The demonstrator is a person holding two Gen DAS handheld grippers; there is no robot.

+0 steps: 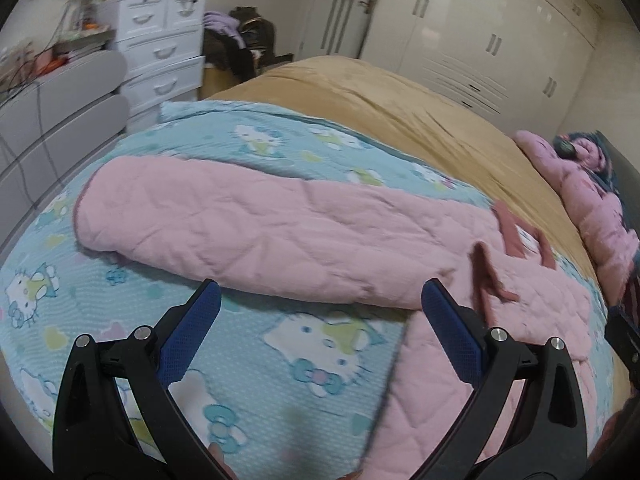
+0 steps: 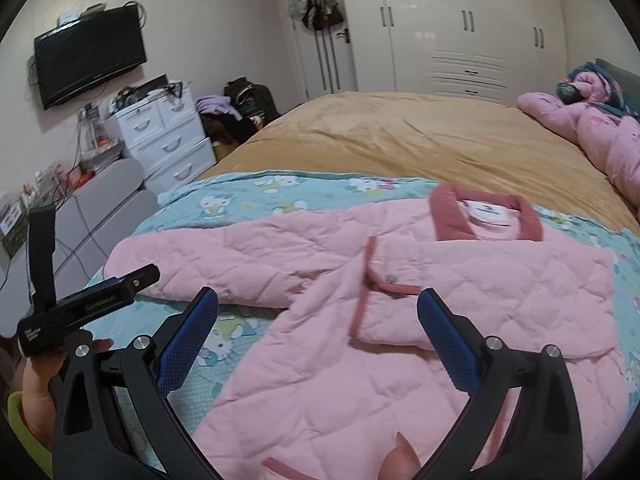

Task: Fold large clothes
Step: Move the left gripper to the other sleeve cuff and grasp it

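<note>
both tongs (image 1: 320, 304) (image 2: 318, 312) wide, empty; pink jacket's (image 2: 400, 320) hem cut off below.

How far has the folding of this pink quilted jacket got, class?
Done: the pink quilted jacket lies on the Hello Kitty sheet, and its right sleeve is folded across the chest. In hand: nothing; the left gripper and right gripper are both open. Left: the left sleeve lies stretched out, and the body is unfolded.

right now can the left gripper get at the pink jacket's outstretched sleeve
Probably yes: the left gripper is open, and the sleeve of the pink jacket lies flat on the blue quilt just ahead, nothing lying between them.
</note>
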